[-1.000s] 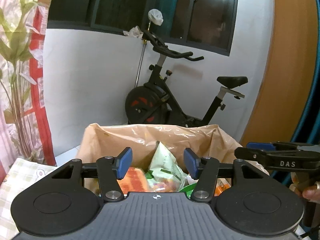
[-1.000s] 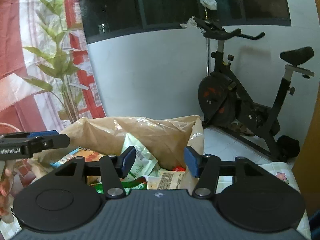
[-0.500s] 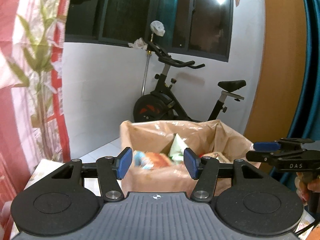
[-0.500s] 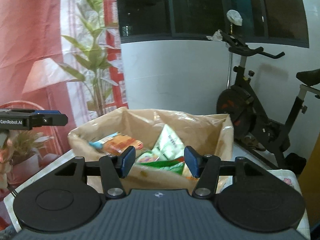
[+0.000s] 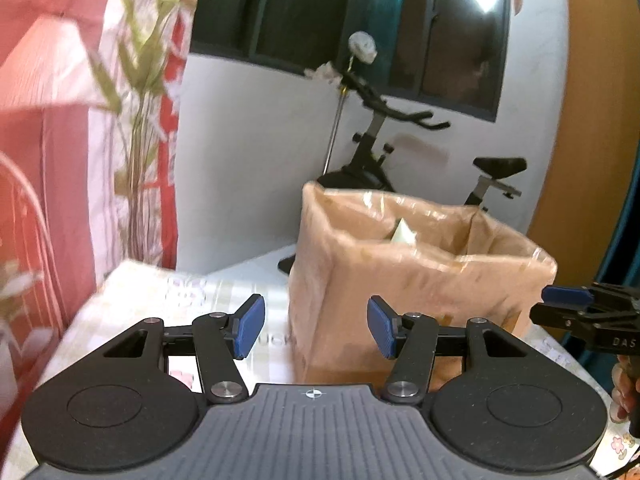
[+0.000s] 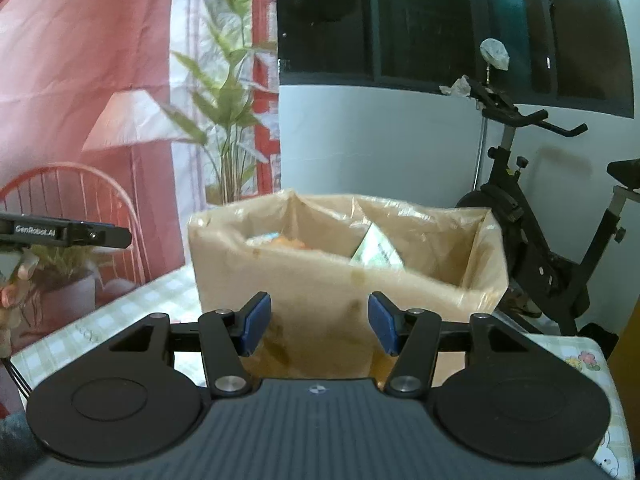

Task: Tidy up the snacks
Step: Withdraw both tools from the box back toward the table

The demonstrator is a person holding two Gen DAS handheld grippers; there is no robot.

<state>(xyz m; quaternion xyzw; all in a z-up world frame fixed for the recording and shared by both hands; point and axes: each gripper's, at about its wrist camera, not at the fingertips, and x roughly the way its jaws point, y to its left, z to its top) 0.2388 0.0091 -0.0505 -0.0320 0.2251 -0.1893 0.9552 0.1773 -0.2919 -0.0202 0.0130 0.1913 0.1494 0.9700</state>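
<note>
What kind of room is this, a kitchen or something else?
Probably a lived-in room at home, not a kitchen: an exercise bike stands by the wall, patterned curtains hang by a dark window, and a bag of snacks sits on a table.

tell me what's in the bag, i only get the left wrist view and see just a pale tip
Observer: The right wrist view shows that tip is a white and green packet leaning at the bag's right side.
Operator: anything else in there
Observer: An orange packet lies at the opposite side, blurred.
Operator: is the right gripper holding anything
Observer: No, the right gripper is open with nothing between its fingers.
</note>
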